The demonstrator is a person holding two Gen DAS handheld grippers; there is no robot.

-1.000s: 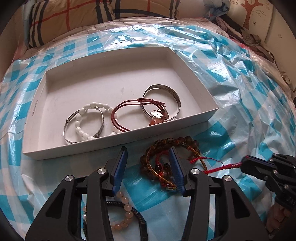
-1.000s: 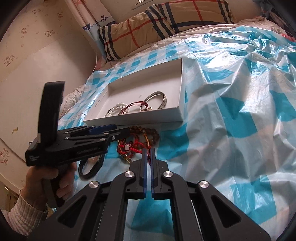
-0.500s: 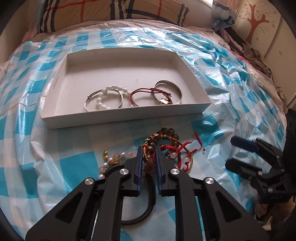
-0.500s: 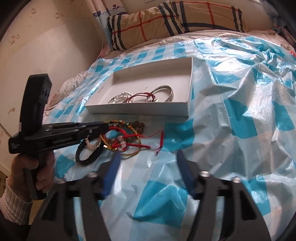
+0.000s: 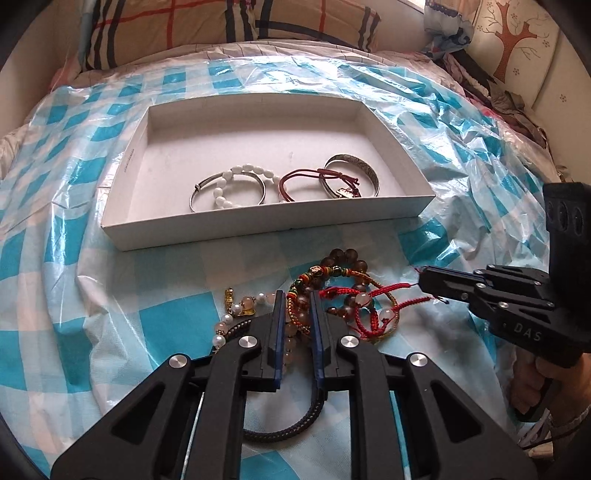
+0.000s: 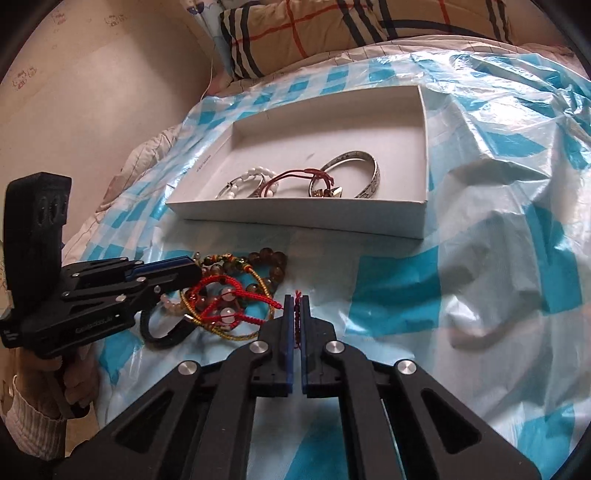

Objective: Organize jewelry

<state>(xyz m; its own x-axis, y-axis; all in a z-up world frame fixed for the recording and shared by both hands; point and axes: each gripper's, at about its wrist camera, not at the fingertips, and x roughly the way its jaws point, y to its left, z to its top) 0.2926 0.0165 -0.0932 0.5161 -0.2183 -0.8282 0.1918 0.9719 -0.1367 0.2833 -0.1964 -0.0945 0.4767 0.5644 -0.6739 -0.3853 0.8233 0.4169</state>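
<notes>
A tangle of bracelets lies on the sheet in front of a white box: brown beads, a multicoloured woven bracelet, pink beads, a red cord bracelet and a black braided band. My left gripper is shut on the woven bracelet at the near side of the tangle. My right gripper is shut on the loose end of the red cord, which stretches from the tangle. The box holds a silver bangle, a dark red cord and white beads.
A crinkled blue-and-white checked plastic sheet covers the bed. A plaid pillow lies behind the box. Clothes are heaped at the far right. A person's hand grips the left tool's handle.
My left gripper closed on the tangle and drew back from the box. My right gripper opened wide, then shut on the end of the red cord.
</notes>
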